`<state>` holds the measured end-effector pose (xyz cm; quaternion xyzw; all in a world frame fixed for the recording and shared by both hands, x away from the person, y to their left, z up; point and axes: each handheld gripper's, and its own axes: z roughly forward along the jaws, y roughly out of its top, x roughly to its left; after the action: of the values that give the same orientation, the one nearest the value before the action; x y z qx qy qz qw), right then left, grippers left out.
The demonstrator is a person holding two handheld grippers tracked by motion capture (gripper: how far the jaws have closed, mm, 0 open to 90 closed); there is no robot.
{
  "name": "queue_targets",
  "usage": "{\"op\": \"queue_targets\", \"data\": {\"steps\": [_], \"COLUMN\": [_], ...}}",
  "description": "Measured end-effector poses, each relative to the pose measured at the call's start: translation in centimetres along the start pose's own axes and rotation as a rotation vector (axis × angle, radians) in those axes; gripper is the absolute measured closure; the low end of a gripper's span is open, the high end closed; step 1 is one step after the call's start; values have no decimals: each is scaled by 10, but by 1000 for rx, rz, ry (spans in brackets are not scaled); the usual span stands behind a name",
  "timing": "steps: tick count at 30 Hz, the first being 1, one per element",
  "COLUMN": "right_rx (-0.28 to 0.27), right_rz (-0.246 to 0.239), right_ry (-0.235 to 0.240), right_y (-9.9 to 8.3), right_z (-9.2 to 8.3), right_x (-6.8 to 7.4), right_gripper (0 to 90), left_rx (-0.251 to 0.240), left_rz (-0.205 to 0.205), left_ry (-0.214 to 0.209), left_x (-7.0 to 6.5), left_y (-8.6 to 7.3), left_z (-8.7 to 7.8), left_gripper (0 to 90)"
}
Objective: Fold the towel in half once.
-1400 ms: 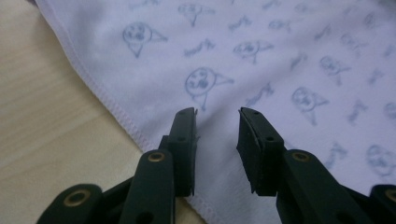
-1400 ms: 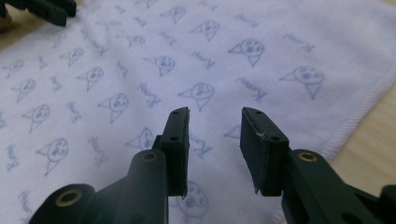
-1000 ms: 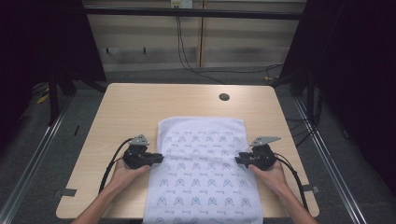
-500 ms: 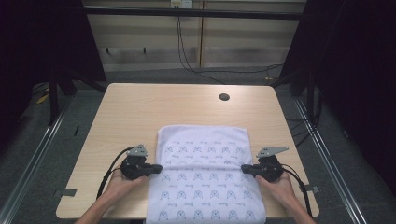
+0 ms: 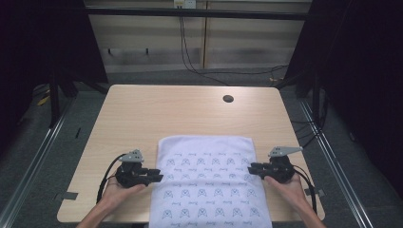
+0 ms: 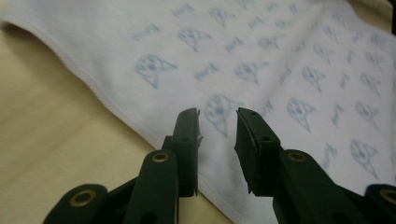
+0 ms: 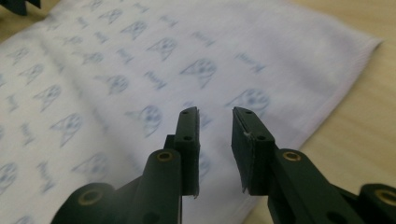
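Towel (image 5: 209, 183) lies folded on the table (image 5: 142, 114), its near end overhanging the table's edge. Left gripper (image 5: 151, 175) and right gripper (image 5: 255, 169) flank it — jaws just reopened, nothing between them. A fold looks finished — next, regrip for another.

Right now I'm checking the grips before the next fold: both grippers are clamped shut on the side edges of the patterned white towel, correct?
Not quite. Both gripper views show the jaws apart with nothing pinched: the left gripper and right gripper have just opened and hover at the side edges of the patterned white towel.
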<state>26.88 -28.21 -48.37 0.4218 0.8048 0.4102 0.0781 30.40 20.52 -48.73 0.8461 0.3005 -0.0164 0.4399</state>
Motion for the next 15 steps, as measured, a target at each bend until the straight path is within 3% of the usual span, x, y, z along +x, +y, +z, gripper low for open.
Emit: {"op": "queue_targets", "data": {"steps": [3,4,8,10,15], "right_rx": [-25,-48,-91,-104,-83], "right_rz": [11,21,33,32,33], "right_ry": [-23,-50,-77,-84,-116], "right_y": [10,20,37,43,51], "right_z": [3,6,12,17,29], "right_x": [-11,-21,-36,-41,-50], "right_gripper": [689,664,654,651,645], "left_rx": [-16,-51,-62,-81,-94], "left_rz": [-4,-15,-20,-47,-70], "left_ry": [22,34,62,82,124], "left_x": [7,13,21,30,44], "left_y": [5,9,15,21,28], "left_z": [-2,-5,-9,-10,-7], "left_gripper": [694,688,670,670,662]}}
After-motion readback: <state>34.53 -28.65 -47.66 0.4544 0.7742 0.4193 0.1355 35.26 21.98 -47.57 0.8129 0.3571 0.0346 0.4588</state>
